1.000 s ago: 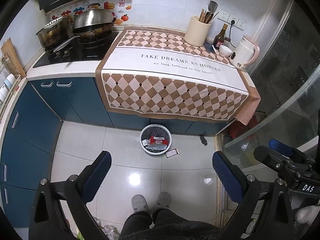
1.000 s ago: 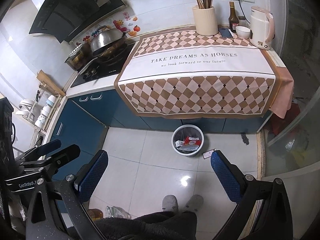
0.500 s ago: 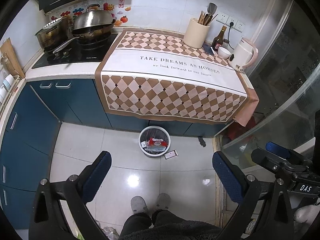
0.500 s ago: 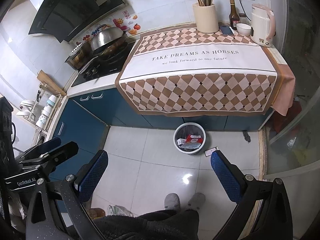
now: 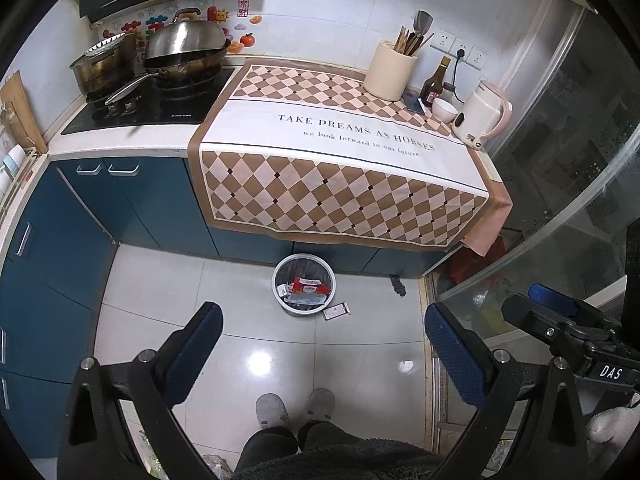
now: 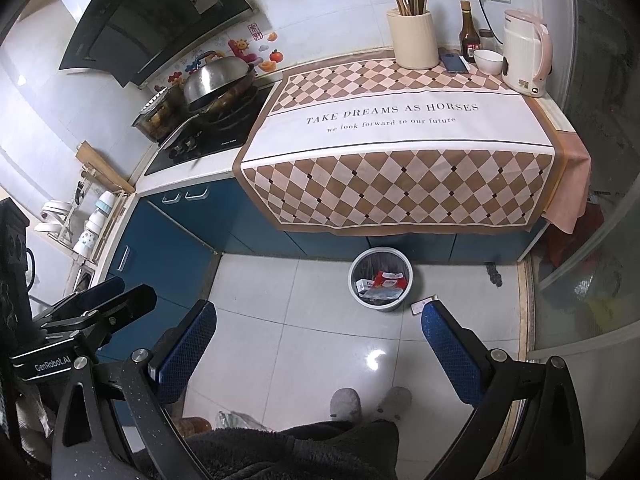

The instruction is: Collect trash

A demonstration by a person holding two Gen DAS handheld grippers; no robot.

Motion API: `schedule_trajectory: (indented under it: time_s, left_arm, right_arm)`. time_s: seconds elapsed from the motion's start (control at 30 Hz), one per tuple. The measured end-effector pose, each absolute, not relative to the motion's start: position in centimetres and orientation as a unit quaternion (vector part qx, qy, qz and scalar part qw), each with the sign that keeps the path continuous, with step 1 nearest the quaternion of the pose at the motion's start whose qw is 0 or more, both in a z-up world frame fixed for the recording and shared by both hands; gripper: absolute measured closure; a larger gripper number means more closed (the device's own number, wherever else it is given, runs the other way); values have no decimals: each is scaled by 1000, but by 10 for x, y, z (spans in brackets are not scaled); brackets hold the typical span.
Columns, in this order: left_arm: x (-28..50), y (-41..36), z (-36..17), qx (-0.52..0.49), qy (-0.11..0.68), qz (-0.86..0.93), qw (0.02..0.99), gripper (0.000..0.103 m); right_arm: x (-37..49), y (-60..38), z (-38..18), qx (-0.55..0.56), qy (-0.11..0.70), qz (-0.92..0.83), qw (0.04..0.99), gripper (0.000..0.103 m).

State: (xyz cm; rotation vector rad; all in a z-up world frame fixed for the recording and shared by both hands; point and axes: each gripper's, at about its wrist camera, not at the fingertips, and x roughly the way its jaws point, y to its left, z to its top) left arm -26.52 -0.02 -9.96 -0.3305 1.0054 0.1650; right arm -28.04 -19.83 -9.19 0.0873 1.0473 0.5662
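Note:
A white round trash bin stands on the tiled floor in front of the blue cabinets, holding a red-and-white wrapper and other packets. A small flat card packet lies on the floor just right of the bin. My left gripper is held high over the floor, open and empty. My right gripper is also open and empty, high above the tiles; its right finger covers part of the card packet.
A checked cloth covers the counter, which carries a utensil jar, bottle, bowl and kettle. Pans sit on the stove. A glass partition stands right. The person's slippers are on the floor below.
Both grippers have drifted slightly, so the bin and counter sit a little higher and shifted in view. Both stay open and empty.

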Motion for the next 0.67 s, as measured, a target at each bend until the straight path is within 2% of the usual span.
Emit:
schedule_trajectory:
  time_s: [0.67]
  left_arm:
    - [-274,-5,-95,-168,469,64,865,0]
  right_arm:
    - [-284,-193,-90,47,495,266,826,0]
